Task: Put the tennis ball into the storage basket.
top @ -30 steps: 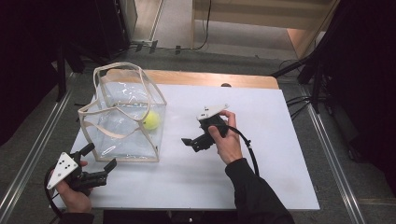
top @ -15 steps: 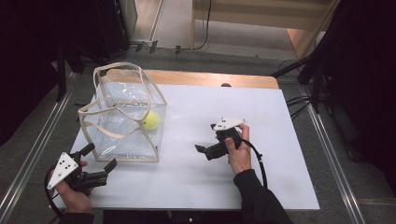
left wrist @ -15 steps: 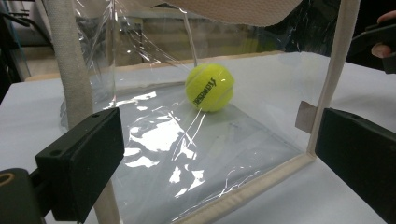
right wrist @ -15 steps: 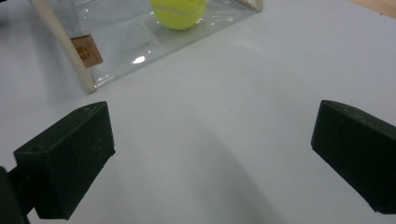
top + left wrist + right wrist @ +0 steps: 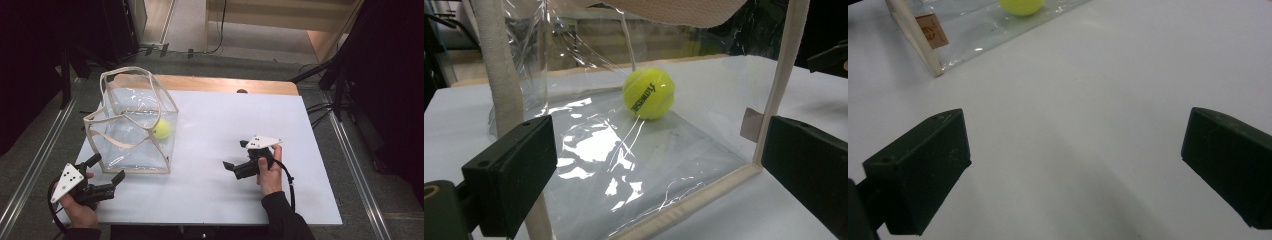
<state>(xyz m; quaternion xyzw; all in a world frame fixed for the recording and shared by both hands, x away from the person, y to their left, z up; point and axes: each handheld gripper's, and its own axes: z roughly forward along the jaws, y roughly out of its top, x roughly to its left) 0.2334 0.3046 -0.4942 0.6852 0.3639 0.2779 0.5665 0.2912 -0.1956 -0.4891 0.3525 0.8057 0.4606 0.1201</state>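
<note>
Ball [image 5: 648, 93] sits on the floor of the clear bag [image 5: 131, 131], straight ahead of the left gripper [image 5: 106, 169] and beyond its wide-open, empty jaws, which stand just outside the bag's near lower edge with a cream-trimmed corner between them. That looks like a stance for steadying or catching the bag's trim, since the soft film would likely slide or sag otherwise. Right gripper [image 5: 235, 155] hangs low over bare table [image 5: 310, 195], jaws spread wide and holding nothing, with bag and ball ahead and off toward its left jaw, probably parked clear.
</note>
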